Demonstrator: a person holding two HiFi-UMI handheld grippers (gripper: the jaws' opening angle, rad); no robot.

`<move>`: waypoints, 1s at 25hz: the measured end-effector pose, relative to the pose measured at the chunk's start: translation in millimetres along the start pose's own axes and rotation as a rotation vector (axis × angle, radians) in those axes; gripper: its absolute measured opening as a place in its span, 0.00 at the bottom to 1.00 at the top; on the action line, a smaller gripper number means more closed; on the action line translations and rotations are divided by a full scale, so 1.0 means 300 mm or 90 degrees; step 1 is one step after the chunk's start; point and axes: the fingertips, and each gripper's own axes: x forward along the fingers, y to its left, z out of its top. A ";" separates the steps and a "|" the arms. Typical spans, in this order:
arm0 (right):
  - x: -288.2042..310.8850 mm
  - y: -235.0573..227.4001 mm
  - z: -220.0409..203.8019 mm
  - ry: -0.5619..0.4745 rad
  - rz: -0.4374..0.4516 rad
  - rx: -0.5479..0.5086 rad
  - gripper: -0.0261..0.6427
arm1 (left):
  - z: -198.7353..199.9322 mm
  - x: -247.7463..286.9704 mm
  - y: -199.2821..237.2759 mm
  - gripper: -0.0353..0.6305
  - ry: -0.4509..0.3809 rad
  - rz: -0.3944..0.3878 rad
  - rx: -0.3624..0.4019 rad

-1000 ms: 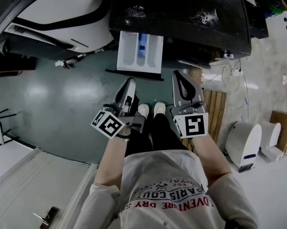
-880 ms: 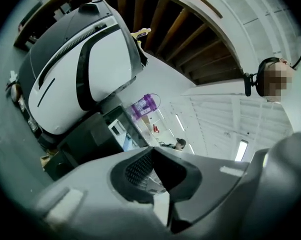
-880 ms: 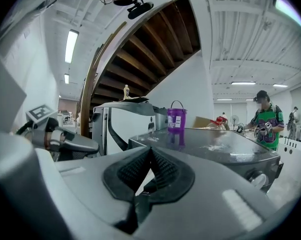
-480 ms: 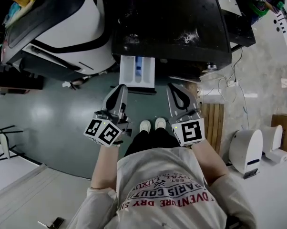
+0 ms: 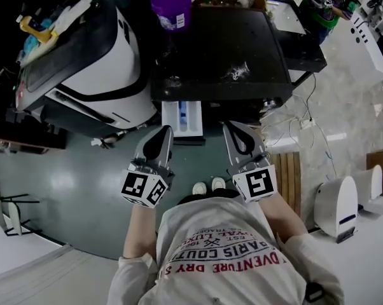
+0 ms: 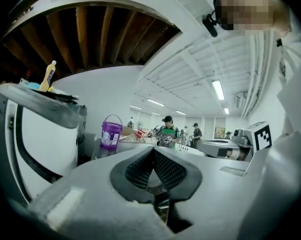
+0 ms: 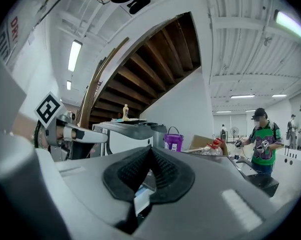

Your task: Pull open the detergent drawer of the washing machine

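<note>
The black-topped washing machine (image 5: pixel 223 56) stands ahead of me in the head view. Its white detergent drawer (image 5: pixel 182 118) sticks out of the front, pulled open, with a blue insert inside. My left gripper (image 5: pixel 163 132) hovers just in front of the drawer's left corner, jaws shut and holding nothing. My right gripper (image 5: pixel 233 128) hangs to the right of the drawer, also shut and holding nothing. In the left gripper view the ribbed pads (image 6: pixel 140 169) meet at the tip. The right gripper view shows its pads (image 7: pixel 165 171) meeting the same way, above the machine top.
A white machine (image 5: pixel 96 62) stands at the left. A purple bucket (image 5: pixel 171 8) sits at the back of the black top. A wooden pallet (image 5: pixel 287 176) and a white appliance (image 5: pixel 338 202) are on the right. My shoes (image 5: pixel 207 186) are below. People (image 7: pixel 263 136) stand far off.
Both grippers have risen from floor level to drawer height. The left one has rolled, turning its marker cube. The machine top and bucket have come into the head view.
</note>
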 end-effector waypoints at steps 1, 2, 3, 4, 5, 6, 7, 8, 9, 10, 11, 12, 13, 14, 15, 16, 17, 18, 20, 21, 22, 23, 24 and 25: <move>-0.007 -0.007 0.000 0.001 0.001 -0.001 0.04 | 0.019 0.000 -0.007 0.06 -0.003 -0.005 0.017; -0.012 -0.012 0.000 0.003 0.002 -0.004 0.04 | 0.037 -0.001 -0.015 0.06 -0.006 -0.010 0.031; -0.017 -0.014 0.003 0.004 0.003 -0.009 0.04 | 0.053 -0.003 -0.025 0.06 -0.006 -0.018 0.046; -0.021 -0.014 0.010 0.003 0.004 -0.017 0.04 | 0.067 -0.004 -0.037 0.06 -0.005 -0.028 0.061; -0.023 -0.014 0.020 0.001 0.007 -0.023 0.04 | 0.081 -0.003 -0.051 0.06 -0.002 -0.039 0.075; -0.025 -0.015 0.031 -0.002 0.012 -0.026 0.04 | 0.091 -0.001 -0.064 0.06 0.000 -0.050 0.085; -0.026 -0.016 0.042 -0.007 0.018 -0.024 0.04 | 0.097 0.001 -0.073 0.06 0.000 -0.059 0.092; -0.027 -0.017 0.050 -0.010 0.023 -0.021 0.04 | 0.098 0.004 -0.078 0.06 -0.001 -0.064 0.094; -0.029 -0.017 0.055 -0.011 0.028 -0.020 0.04 | 0.096 0.006 -0.079 0.06 -0.003 -0.064 0.095; -0.031 -0.017 0.057 -0.010 0.032 -0.021 0.04 | 0.094 0.007 -0.077 0.06 -0.004 -0.061 0.096; -0.032 -0.014 0.058 -0.009 0.037 -0.024 0.04 | 0.094 0.008 -0.074 0.06 -0.004 -0.057 0.096; -0.032 -0.009 0.060 -0.007 0.044 -0.027 0.04 | 0.096 0.008 -0.070 0.06 -0.005 -0.053 0.097; -0.031 -0.002 0.063 -0.007 0.051 -0.028 0.04 | 0.099 0.009 -0.065 0.06 -0.005 -0.049 0.098; -0.030 0.004 0.069 -0.009 0.057 -0.029 0.04 | 0.104 0.011 -0.061 0.06 -0.005 -0.046 0.098; -0.030 0.008 0.074 -0.010 0.061 -0.029 0.04 | 0.108 0.012 -0.059 0.06 -0.005 -0.046 0.099; -0.031 0.008 0.075 -0.012 0.064 -0.030 0.04 | 0.113 0.013 -0.060 0.06 -0.006 -0.048 0.098; -0.033 0.008 0.074 -0.013 0.067 -0.029 0.04 | 0.118 0.014 -0.062 0.06 -0.008 -0.052 0.095; -0.034 0.007 0.073 -0.014 0.069 -0.026 0.04 | 0.122 0.014 -0.063 0.06 -0.010 -0.057 0.093; -0.031 0.005 0.071 -0.014 0.072 -0.023 0.04 | 0.127 0.019 -0.061 0.06 -0.013 -0.061 0.097; -0.029 0.004 0.068 -0.013 0.073 -0.023 0.04 | 0.126 0.022 -0.057 0.06 -0.011 -0.059 0.102; -0.027 0.005 0.065 -0.011 0.074 -0.023 0.04 | 0.124 0.025 -0.054 0.06 -0.008 -0.056 0.106; -0.025 0.005 0.062 -0.010 0.076 -0.023 0.04 | 0.121 0.028 -0.052 0.06 -0.006 -0.054 0.108; -0.022 0.006 0.060 -0.009 0.079 -0.025 0.04 | 0.120 0.031 -0.051 0.06 -0.004 -0.054 0.107; -0.020 0.007 0.059 -0.009 0.080 -0.026 0.04 | 0.122 0.034 -0.052 0.06 -0.002 -0.054 0.107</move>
